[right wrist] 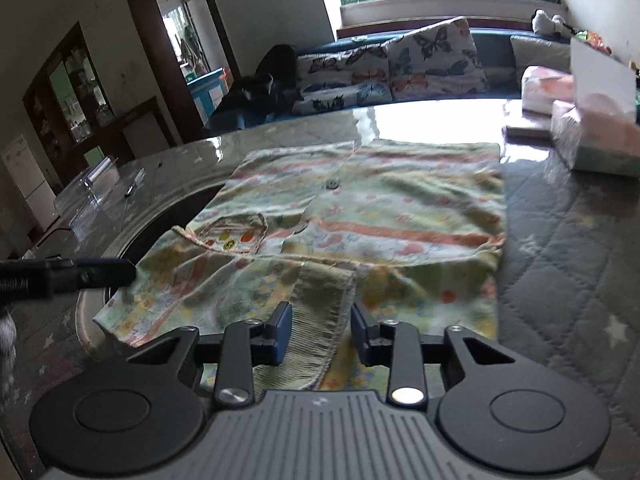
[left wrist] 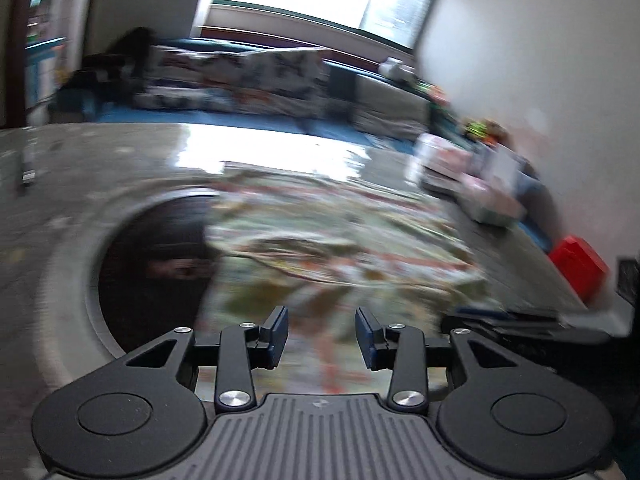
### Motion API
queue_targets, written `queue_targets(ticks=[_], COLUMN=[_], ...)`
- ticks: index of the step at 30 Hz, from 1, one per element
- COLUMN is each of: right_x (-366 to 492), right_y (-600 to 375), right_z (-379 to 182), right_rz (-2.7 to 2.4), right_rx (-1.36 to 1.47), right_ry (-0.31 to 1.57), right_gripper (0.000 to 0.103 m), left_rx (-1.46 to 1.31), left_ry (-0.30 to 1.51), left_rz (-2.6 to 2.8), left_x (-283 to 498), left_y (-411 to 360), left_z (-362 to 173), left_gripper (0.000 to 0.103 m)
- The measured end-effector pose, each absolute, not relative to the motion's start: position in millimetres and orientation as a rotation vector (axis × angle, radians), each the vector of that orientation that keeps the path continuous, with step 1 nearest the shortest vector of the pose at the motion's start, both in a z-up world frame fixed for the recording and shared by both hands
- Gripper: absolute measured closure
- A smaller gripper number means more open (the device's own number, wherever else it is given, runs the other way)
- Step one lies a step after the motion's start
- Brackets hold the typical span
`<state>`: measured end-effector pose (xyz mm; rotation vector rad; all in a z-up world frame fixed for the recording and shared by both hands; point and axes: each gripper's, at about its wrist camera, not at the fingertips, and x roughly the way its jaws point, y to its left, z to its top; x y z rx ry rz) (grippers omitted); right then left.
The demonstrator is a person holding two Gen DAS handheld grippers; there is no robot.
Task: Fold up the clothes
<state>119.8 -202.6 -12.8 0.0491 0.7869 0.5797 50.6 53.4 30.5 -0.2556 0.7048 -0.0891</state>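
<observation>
The right claw point(right wrist: 321, 332) sits at the bottom middle of its picture. Its two blue fingers point(right wrist: 283, 330) are apart, so it is open. A ribbed cuff point(right wrist: 320, 320) of the little shirt point(right wrist: 360, 208) lies in the gap between them, but the fingers do not pinch it.

The left claw point(left wrist: 321, 330) is open too, with nothing held. Its picture is very blurry. The shirt point(left wrist: 340, 240) is just past its fingers, in the middle of the frame. In the right picture, the left claw's dark finger point(right wrist: 68, 274) pokes in from the left edge, right beside the shirt's left side.

The shirt is pale green with orange stripes and small flowers. It lies flat on the gray table point(right wrist: 580, 260), with a pocket point(right wrist: 234, 236) at the left and a button point(right wrist: 332, 184) in the middle. A sleeve looks already turned in across the front. I think the folding has begun but is not finished. The sides and the bottom are not yet folded up.

Tissue packs point(right wrist: 592, 136) sit at the upper right.
</observation>
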Motion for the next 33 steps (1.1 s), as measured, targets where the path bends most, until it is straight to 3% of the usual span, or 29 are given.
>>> queue_targets(ticks=[3,4,14,21,23,27,30,33], right_x=[117.7,117.2,116.2,120.0,121.1,121.4,121.4,121.4], right_y=[-200.6,-201.7,-212.1,-211.9,-211.8,-211.3,-210.8,-210.3], right_z=[-13.5,-12.2,3.6,-4.5,-6.8,-5.7,-3.9,-2.2], right_rz=[0.572,0.563,0.539,0.536,0.535,0.515,0.497,0.479], right_rx=[0.039,0.040,0.068,0.092,0.099,0.085,0.071,0.057], right_ry=[0.785,0.779,0.738,0.771,0.781,0.773,0.763,0.753], right_gripper=[0.087,0.098,0.102,0.087,0.072,0.073,0.097,0.100], left_rx=[-0.261,-0.261,-0.241,-0.230,-0.229,-0.227,-0.225,-0.220], left_ry=[0.704,0.706,0.706,0.705,0.706,0.709,0.711,0.713], left_rz=[-0.019,-0.001,0.027,0.017,0.017,0.016,0.018,0.019], left_x=[49.0,48.9,58.8,63.7,63.6,63.4,63.8,65.1], left_y=[72.3,77.0,80.5,75.2,75.1,74.8,75.1,75.2], left_z=[27.9,26.9,23.6,24.3,24.1,23.7,23.8,24.2], left_gripper=[0.063,0.063,0.063,0.063,0.063,0.063,0.063,0.063])
